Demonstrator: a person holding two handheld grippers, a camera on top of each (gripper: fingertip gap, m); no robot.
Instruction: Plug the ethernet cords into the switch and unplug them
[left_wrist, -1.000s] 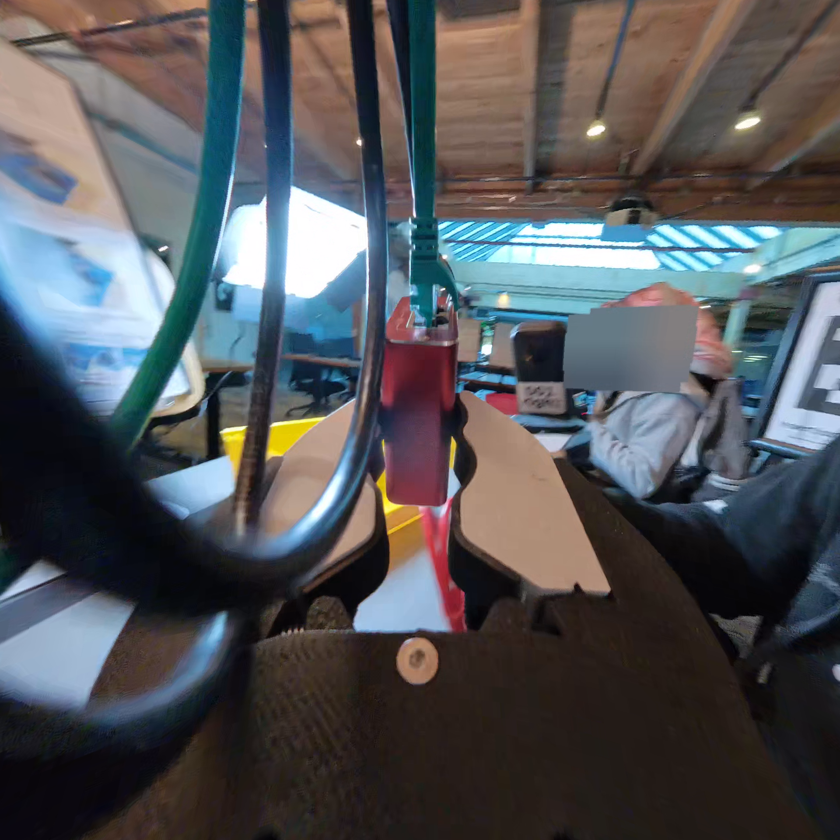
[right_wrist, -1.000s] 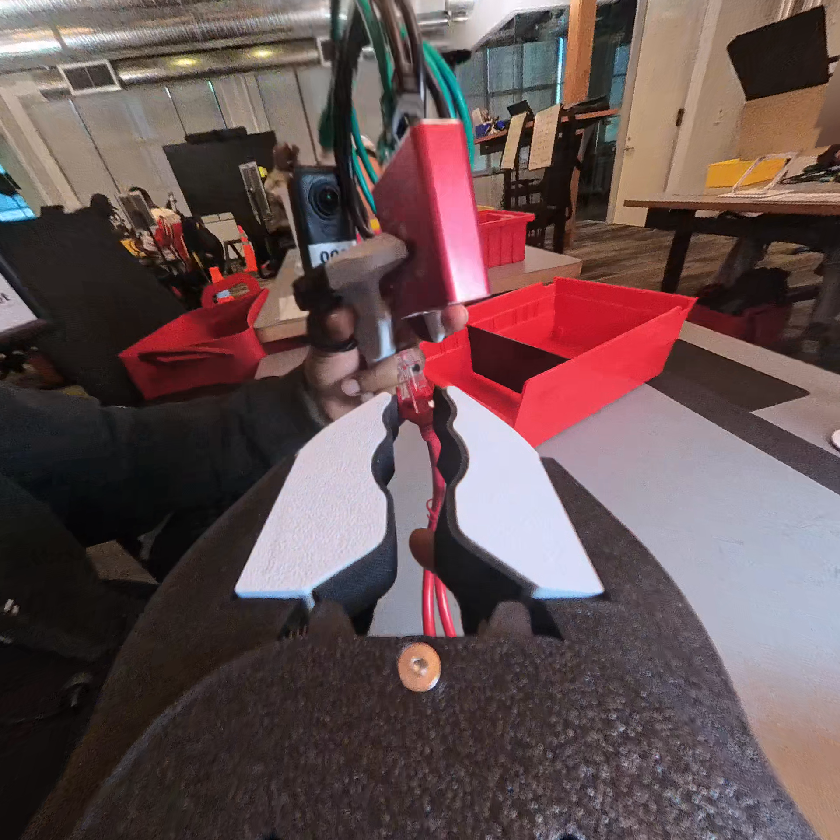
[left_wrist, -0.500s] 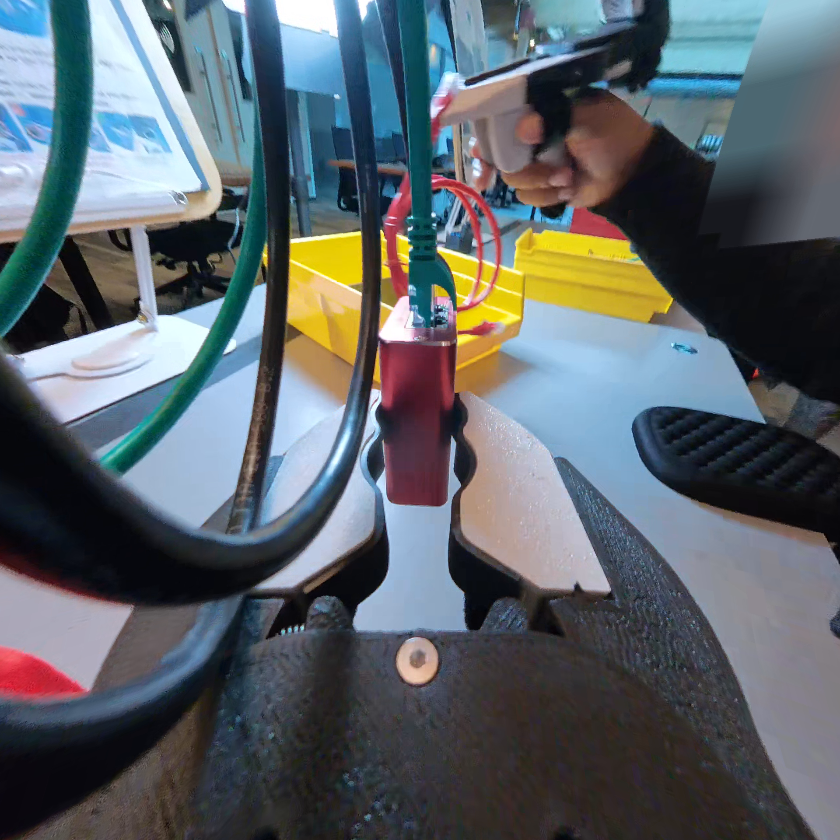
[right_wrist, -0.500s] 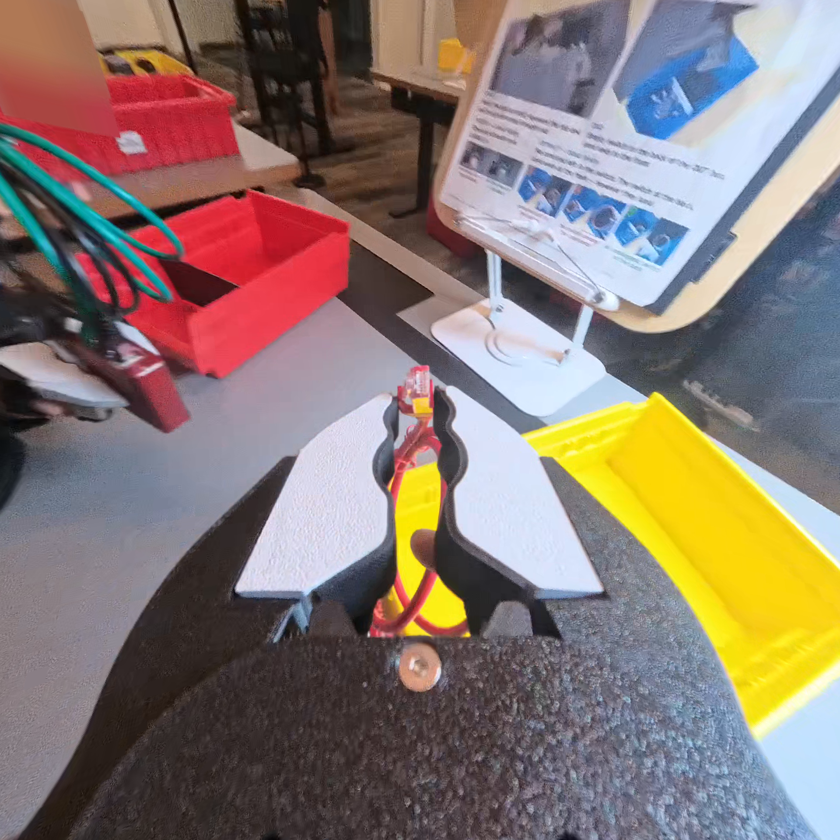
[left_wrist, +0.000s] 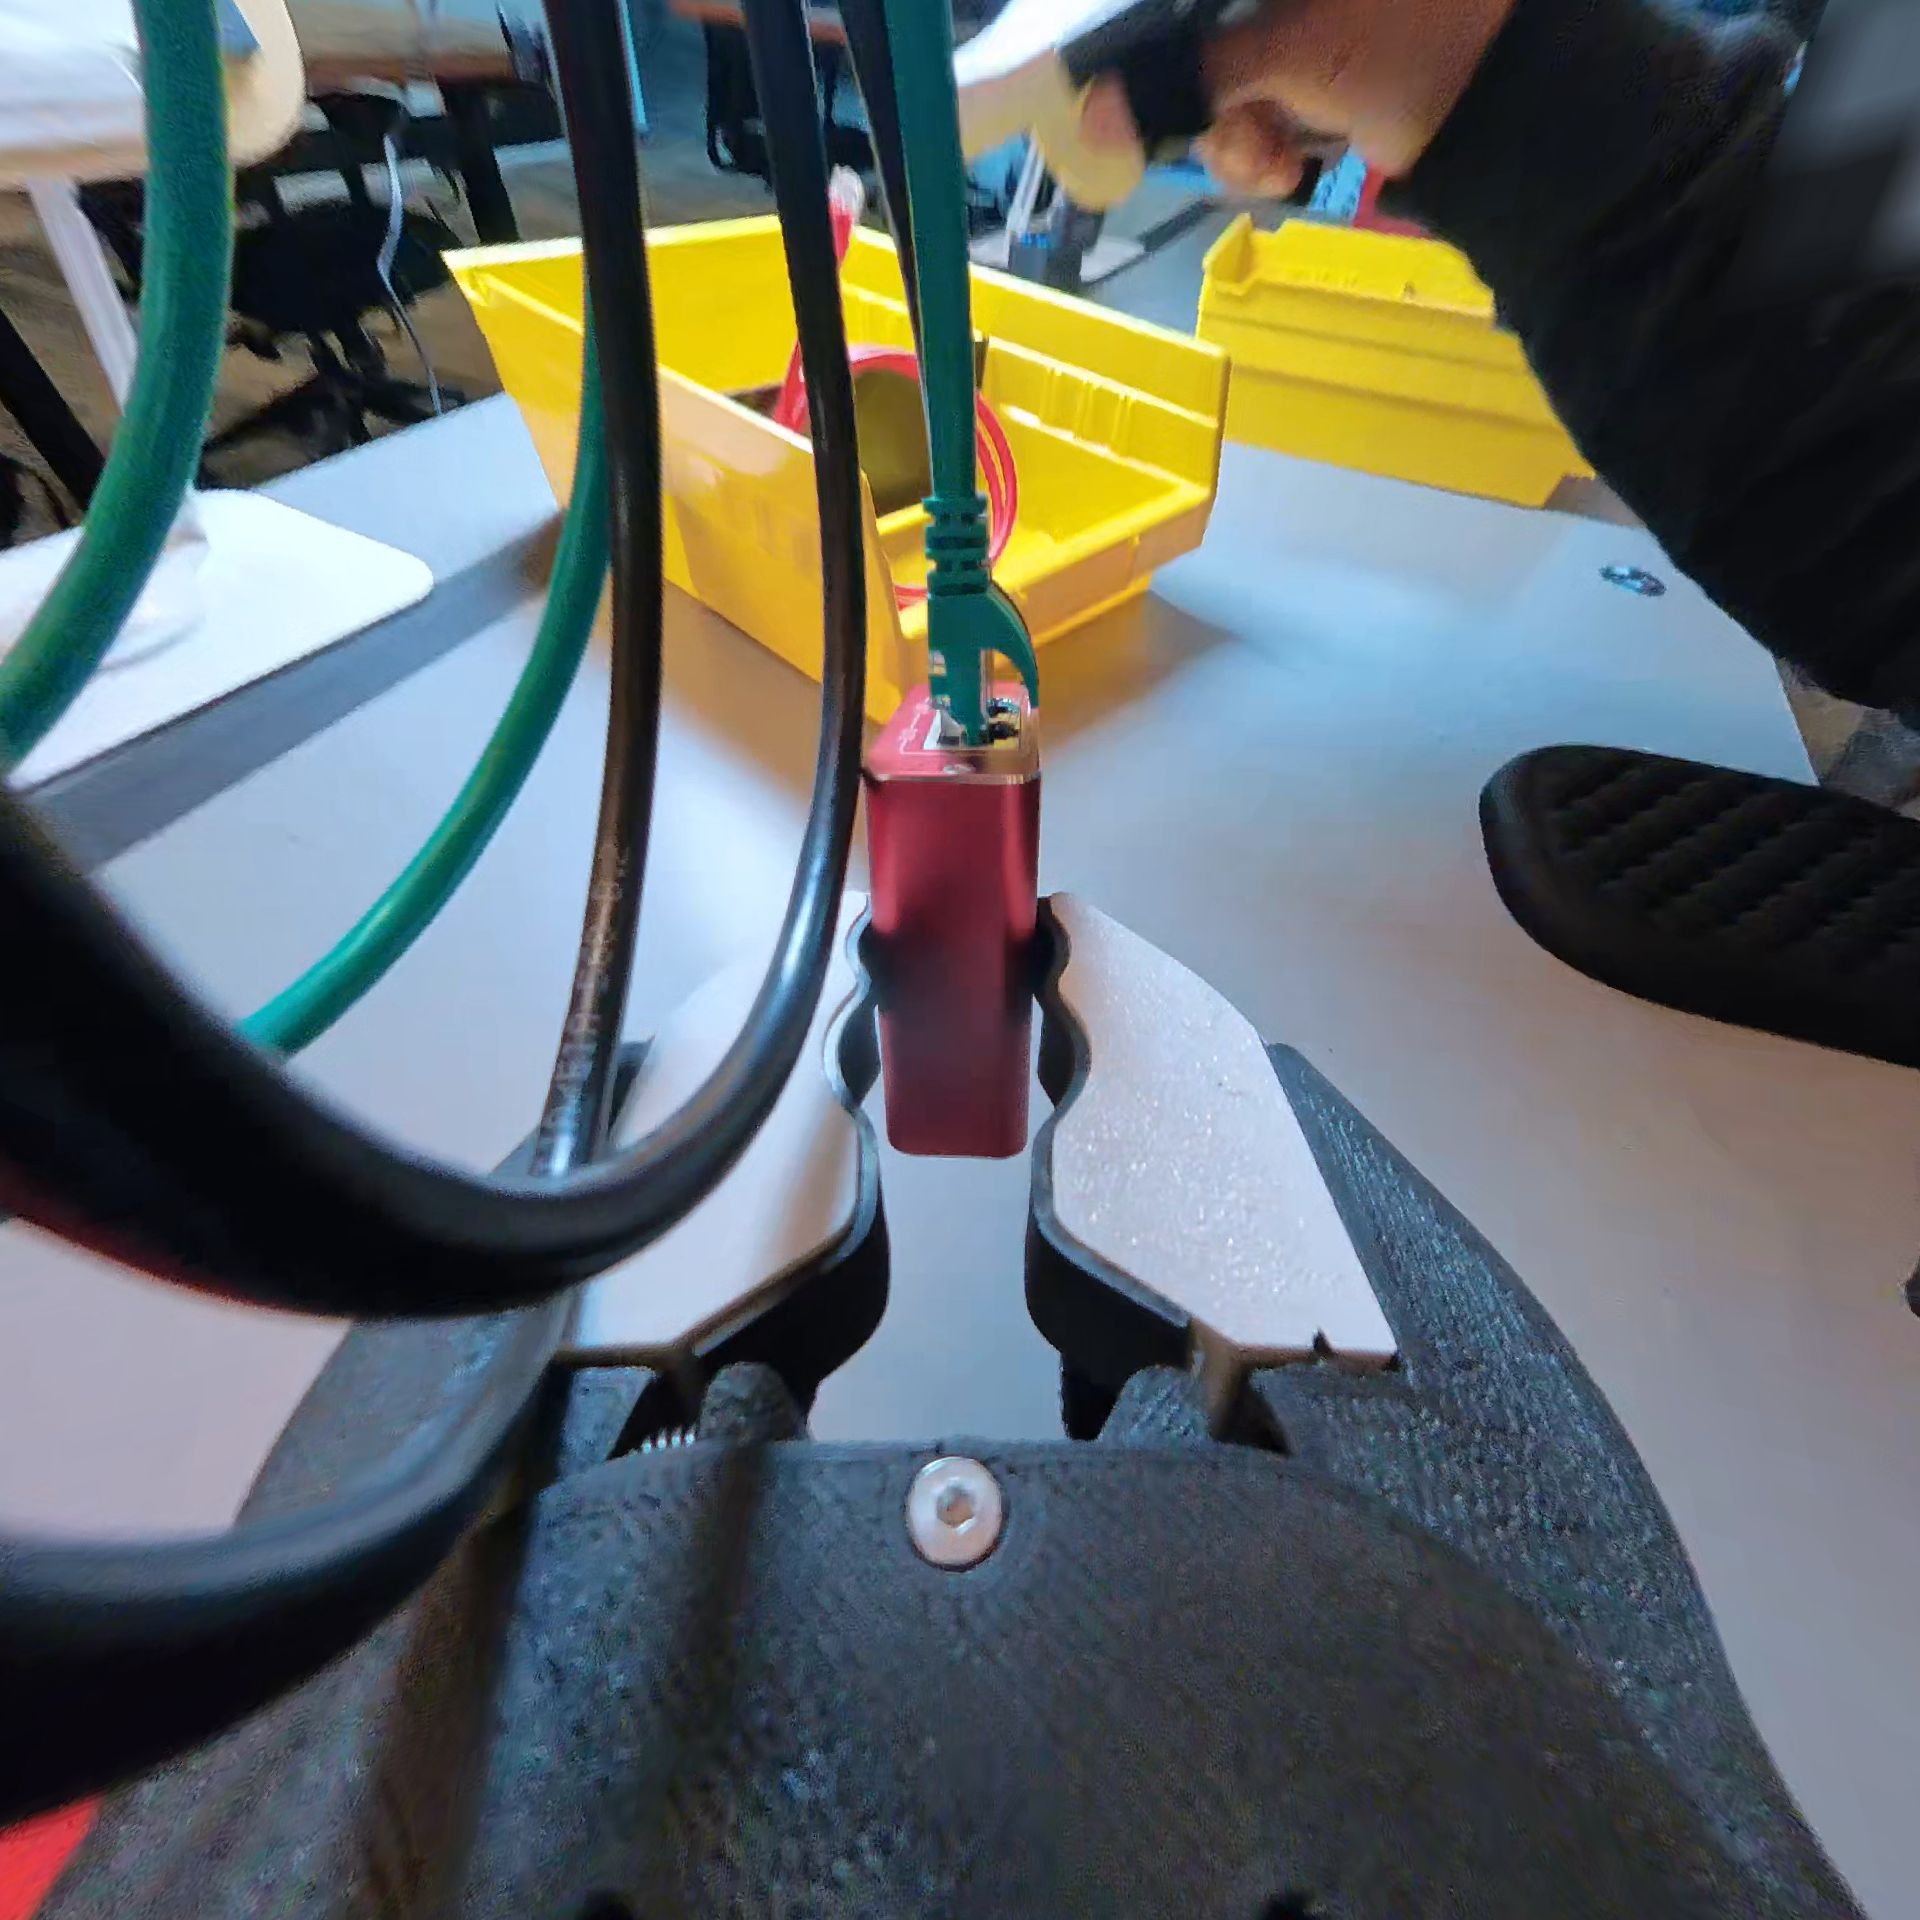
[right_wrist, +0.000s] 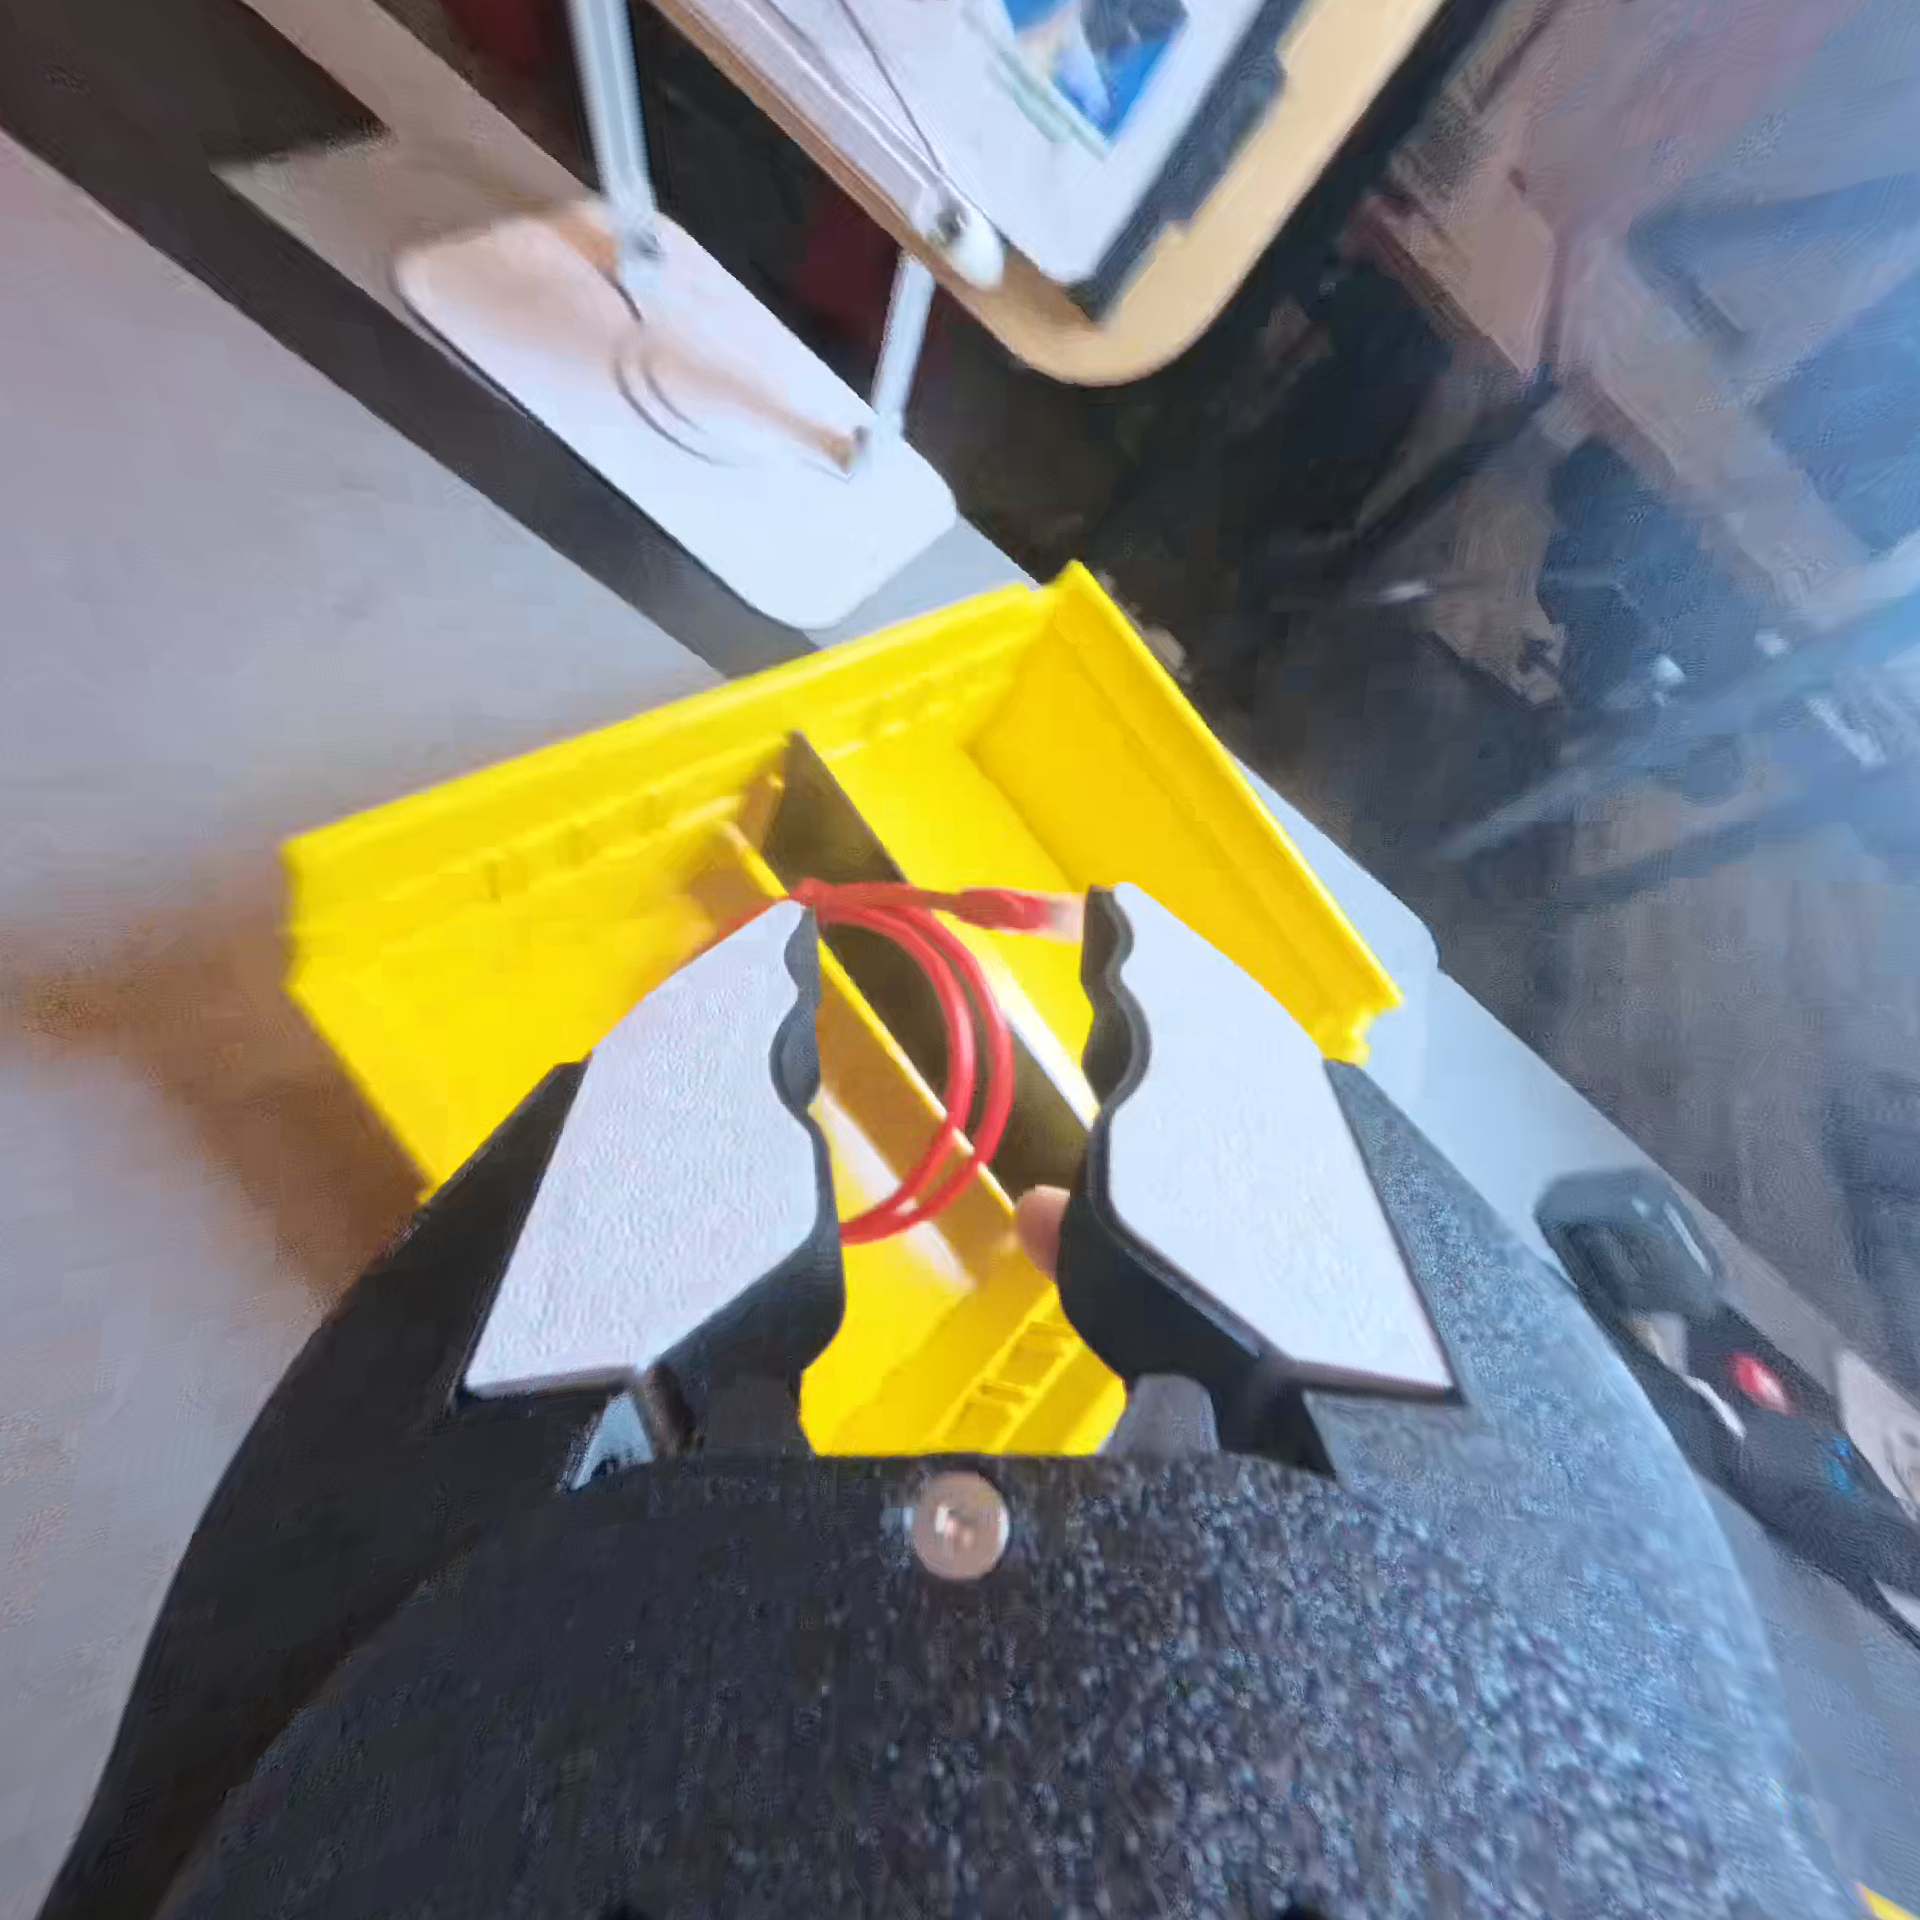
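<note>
My left gripper (left_wrist: 954, 914) is shut on the red switch (left_wrist: 954, 925), held upright above the grey table. A green ethernet cord (left_wrist: 951, 436) is plugged into the switch's top. Black cords (left_wrist: 613, 520) and another green cord (left_wrist: 171, 364) loop in front of the left wrist camera. My right gripper (right_wrist: 948, 914) is open above the yellow bin (right_wrist: 540, 914). The red ethernet cord (right_wrist: 966, 1039) lies coiled in the bin across its black divider, its plug (right_wrist: 1023, 912) between my fingertips but not gripped. The red cord also shows in the left wrist view (left_wrist: 997, 457).
A second yellow bin (left_wrist: 1371, 353) stands farther back. A white stand base (right_wrist: 675, 416) holding a sign board sits beside the bin. A person's hand (left_wrist: 1278, 94) and dark sleeve reach over the table. A black padded armrest (left_wrist: 1704, 894) is at the right. The gap from one gripper's tips to the other's is roughly 30 centimeters. To the black padded armrest (left_wrist: 1704, 894): left tips about 25 centimeters, right tips about 35 centimeters.
My right gripper swung down over the yellow bin, opened and let go of the red cord, which now lies in the bin. My left gripper still holds the switch and tilted down.
</note>
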